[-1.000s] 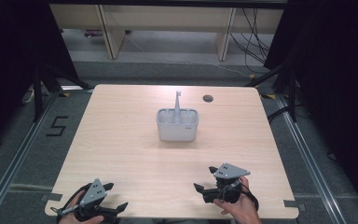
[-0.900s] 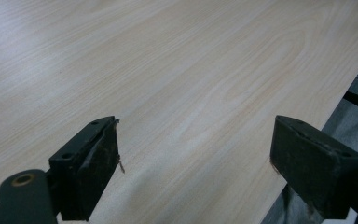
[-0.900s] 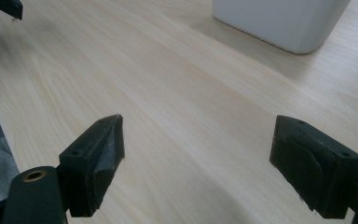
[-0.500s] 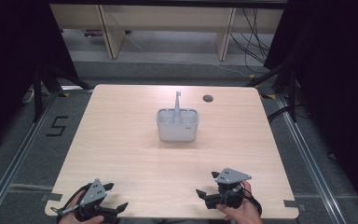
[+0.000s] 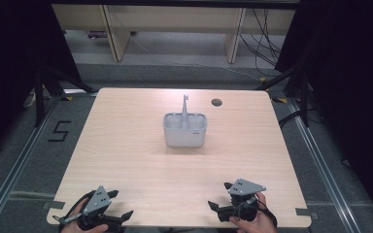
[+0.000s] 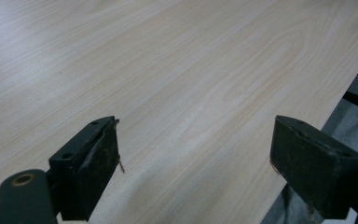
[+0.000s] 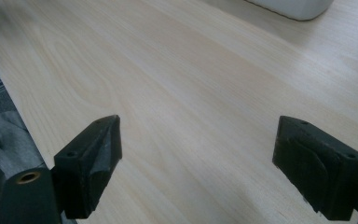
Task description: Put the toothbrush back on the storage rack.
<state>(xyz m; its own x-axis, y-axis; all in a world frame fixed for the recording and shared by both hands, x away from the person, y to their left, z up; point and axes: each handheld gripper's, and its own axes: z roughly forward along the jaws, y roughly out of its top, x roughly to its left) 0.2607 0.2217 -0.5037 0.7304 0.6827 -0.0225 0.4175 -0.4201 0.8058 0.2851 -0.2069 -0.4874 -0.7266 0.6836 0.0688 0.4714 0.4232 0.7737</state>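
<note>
the right gripper (image 5: 217, 209), black with a grey three-cornered plate on top, has slid back toward the person's edge of the pale wooden table (image 5: 126, 145) and now sits close to the rim. its jaws stand wide apart over bare wood.

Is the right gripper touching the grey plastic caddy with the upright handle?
Apart. In the high view the right gripper sits at the table's near edge, with bare wooden table between it and the grey plastic caddy. Its jaws stand open and empty.
</note>
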